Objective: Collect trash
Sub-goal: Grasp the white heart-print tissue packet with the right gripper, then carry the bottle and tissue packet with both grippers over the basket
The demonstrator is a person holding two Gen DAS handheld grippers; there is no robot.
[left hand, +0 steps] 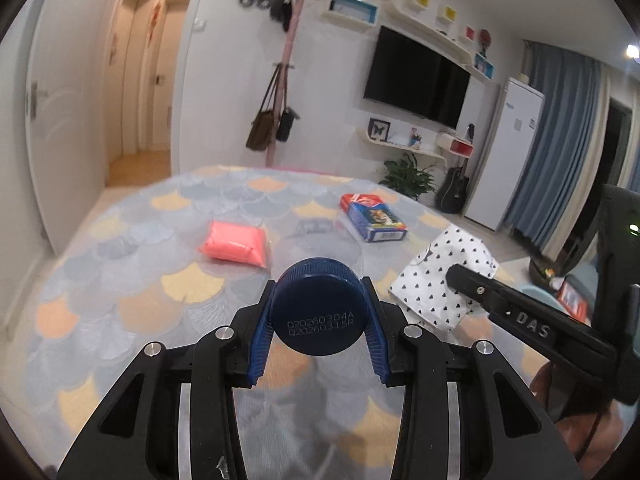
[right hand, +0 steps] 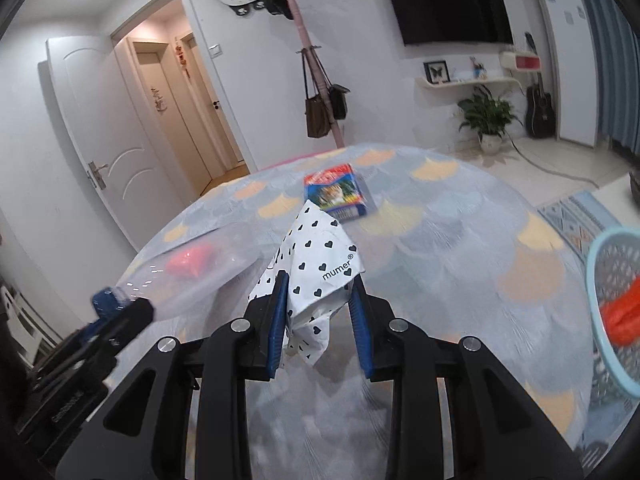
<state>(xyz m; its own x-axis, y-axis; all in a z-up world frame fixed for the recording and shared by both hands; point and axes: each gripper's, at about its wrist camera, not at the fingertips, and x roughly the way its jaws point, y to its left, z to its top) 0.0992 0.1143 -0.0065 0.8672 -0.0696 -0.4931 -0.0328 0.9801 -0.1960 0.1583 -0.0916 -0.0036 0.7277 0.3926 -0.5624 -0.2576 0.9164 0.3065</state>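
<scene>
My left gripper is shut on the blue cap of a clear plastic bottle, held above the table. My right gripper is shut on a white wrapper with black hearts, lifted off the table; the wrapper also shows in the left wrist view. A pink packet and a blue and red carton lie on the patterned tablecloth. The carton also shows in the right wrist view.
A light blue basket with something orange-red in it sits at the right, off the table edge. Beyond the round table are a coat stand, a potted plant and a doorway.
</scene>
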